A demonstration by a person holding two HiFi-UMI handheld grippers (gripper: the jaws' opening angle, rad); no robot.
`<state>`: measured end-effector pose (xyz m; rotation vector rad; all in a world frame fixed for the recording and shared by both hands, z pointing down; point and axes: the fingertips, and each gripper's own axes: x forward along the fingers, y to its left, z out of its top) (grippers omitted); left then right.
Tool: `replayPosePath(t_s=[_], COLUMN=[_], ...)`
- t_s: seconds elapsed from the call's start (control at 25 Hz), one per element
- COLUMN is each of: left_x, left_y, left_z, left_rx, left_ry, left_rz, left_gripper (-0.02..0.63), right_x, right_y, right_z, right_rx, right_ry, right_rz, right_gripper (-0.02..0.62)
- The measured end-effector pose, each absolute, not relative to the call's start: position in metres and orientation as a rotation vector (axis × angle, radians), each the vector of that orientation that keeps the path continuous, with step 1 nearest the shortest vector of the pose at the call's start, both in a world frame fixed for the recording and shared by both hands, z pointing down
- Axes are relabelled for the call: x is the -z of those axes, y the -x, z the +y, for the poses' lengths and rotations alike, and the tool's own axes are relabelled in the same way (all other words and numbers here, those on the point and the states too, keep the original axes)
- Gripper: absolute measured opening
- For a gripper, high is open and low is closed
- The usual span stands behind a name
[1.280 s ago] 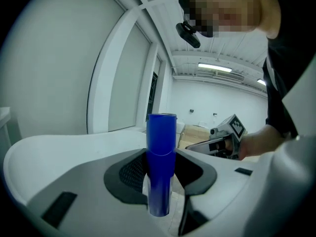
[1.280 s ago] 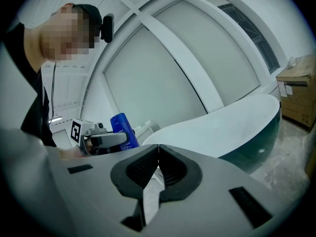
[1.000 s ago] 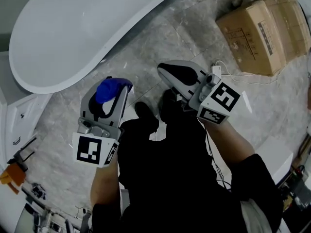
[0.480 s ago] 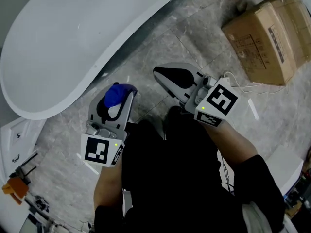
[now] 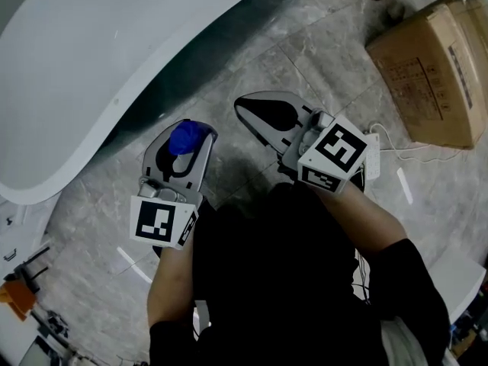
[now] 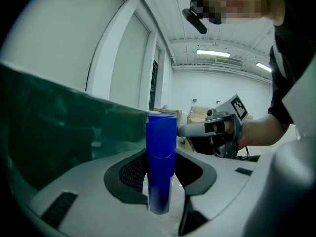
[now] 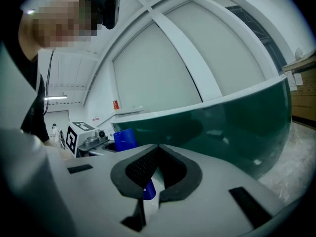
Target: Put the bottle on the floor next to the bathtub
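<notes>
A blue bottle [image 5: 185,138] stands upright between the jaws of my left gripper [image 5: 183,126], which is shut on it above the grey tiled floor [image 5: 320,59]. In the left gripper view the bottle [image 6: 161,147] fills the gap between the dark pads. The white bathtub [image 5: 84,59] lies to the upper left, and its dark green outer wall [image 6: 59,132] rises just left of the bottle. My right gripper [image 5: 245,110] hovers beside the left one with its jaws together and nothing held. From the right gripper view, the bottle [image 7: 124,138] shows at the left in front of the tub wall [image 7: 232,127].
A cardboard box [image 5: 431,71] sits on the floor at the upper right. A white power strip with its cable [image 5: 372,147] lies near my right hand. Tools and an orange object [image 5: 17,296] lie at the lower left. The person's dark clothing fills the lower middle.
Both grippers have shifted closer to the bathtub's side, the left one still shut on the bottle. The tub's green outer wall has come into view, and the box has slid towards the right edge.
</notes>
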<state>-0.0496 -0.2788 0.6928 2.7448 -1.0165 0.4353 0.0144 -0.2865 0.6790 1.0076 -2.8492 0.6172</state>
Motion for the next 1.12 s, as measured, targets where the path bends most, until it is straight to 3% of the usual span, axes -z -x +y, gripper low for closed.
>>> replayPosePath(t_s=[1.12], left_x=[-0.947], left_y=[0.031], left_z=[-0.324], left_rx=[-0.83], left_ry=[-2.613], left_rz=[-0.843], left_gripper=[0.164], right_x=[-0.81], right_y=[-0.035], right_z=[-0.305], right_rx=[-0.583], right_ry=[-1.049], right_rz=[-2.756], right_gripper=[0.028])
